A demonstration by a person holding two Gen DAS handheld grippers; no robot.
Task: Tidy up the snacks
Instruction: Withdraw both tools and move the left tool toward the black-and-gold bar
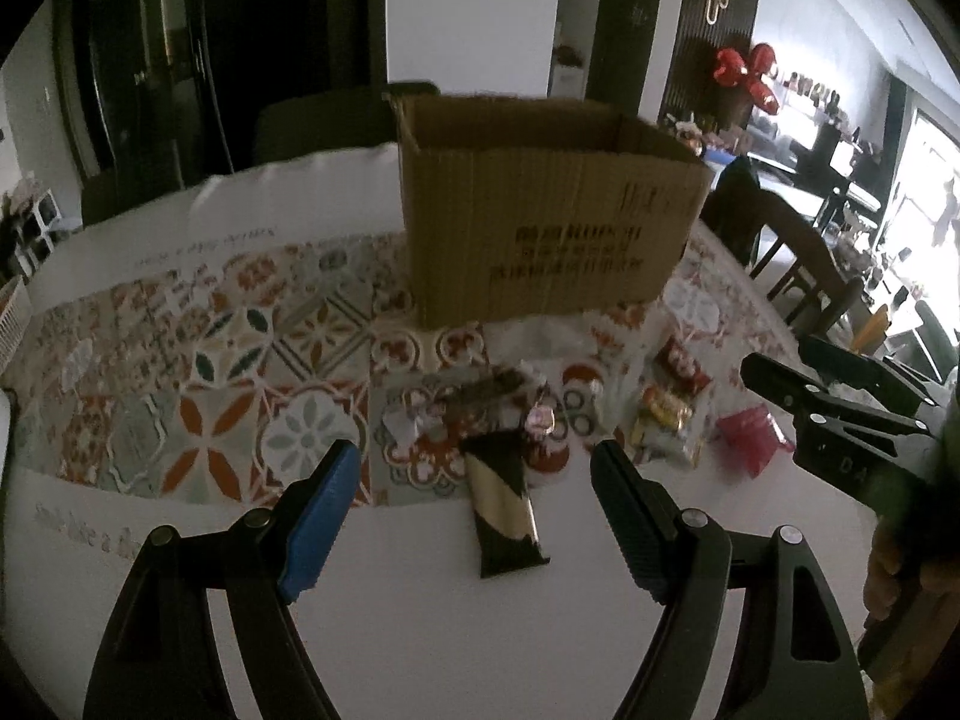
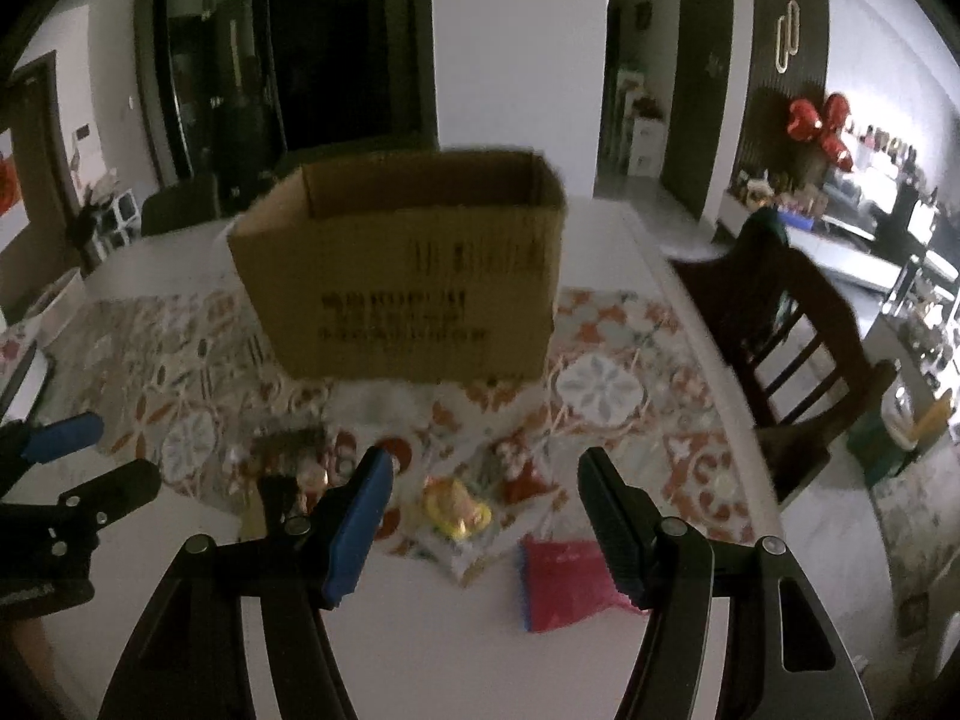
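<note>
An open cardboard box (image 1: 540,222) stands on the patterned tablecloth (image 1: 228,360); it also shows in the right wrist view (image 2: 408,276). Several snack packets lie in front of it: a black and gold bar (image 1: 507,510), a yellow packet (image 1: 663,414), a red packet (image 1: 684,369) and a pink bag (image 1: 750,429). My left gripper (image 1: 474,510) is open, its jaws either side of the black and gold bar. My right gripper (image 2: 486,516) is open above the yellow packet (image 2: 456,507), with the pink bag (image 2: 570,585) by its right finger. It also shows in the left wrist view (image 1: 780,381).
A dark wooden chair (image 2: 792,348) stands at the table's right side. Another chair (image 1: 324,120) is behind the box. A white basket (image 1: 12,324) sits at the far left edge. The white table (image 1: 420,630) is bare near me.
</note>
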